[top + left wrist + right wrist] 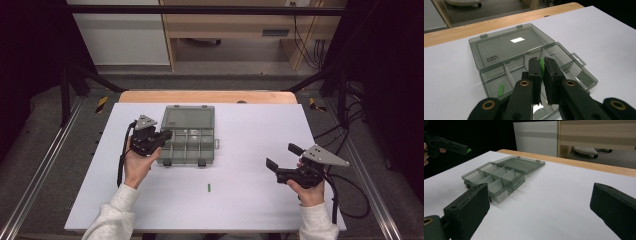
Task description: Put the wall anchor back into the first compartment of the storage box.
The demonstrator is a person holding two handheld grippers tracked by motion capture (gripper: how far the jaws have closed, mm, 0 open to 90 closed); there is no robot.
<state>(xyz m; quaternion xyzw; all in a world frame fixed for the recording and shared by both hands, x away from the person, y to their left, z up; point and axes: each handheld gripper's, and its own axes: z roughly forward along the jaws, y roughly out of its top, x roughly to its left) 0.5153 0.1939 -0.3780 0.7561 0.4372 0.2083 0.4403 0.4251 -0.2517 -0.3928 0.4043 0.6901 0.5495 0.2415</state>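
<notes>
- Found clear grey compartment box (pixel 186 146) open on white table sheet (pixel 250 200), lid (pixel 511 46) folded flat behind the tray, away from the person.
- Counted two rows of compartments split by pale dividers; exact number per row not resolvable.
- Noted one small green piece (pixel 501 89) lying in the near-left compartment as seen from the left gripper view, to the left of and below the left jaws.
- Saw the remaining visible compartments holding nothing discernible; some hidden behind the jaws.
- Observed left gripper (pixel 543 66) held above the tray, jaws closed on a second green piece (pixel 541 63), pinched between the pads with a green edge showing in the gap.
- Confirmed the same from the right gripper view: green tip (pixel 468 150) protruding from the far gripper's jaws, raised above and beyond the box's left end.
- Logged a third green piece (pixel 209 188) lying loose on the sheet, outside the box, on the near side between the two grippers.
- Recorded right gripper (pixel 281 160) well apart from the box, jaws spread wide with nothing between them, pointed towards the box.
- Noted box latch tab (pixel 579 58) on the tray edge to the right of the left jaws.
</notes>
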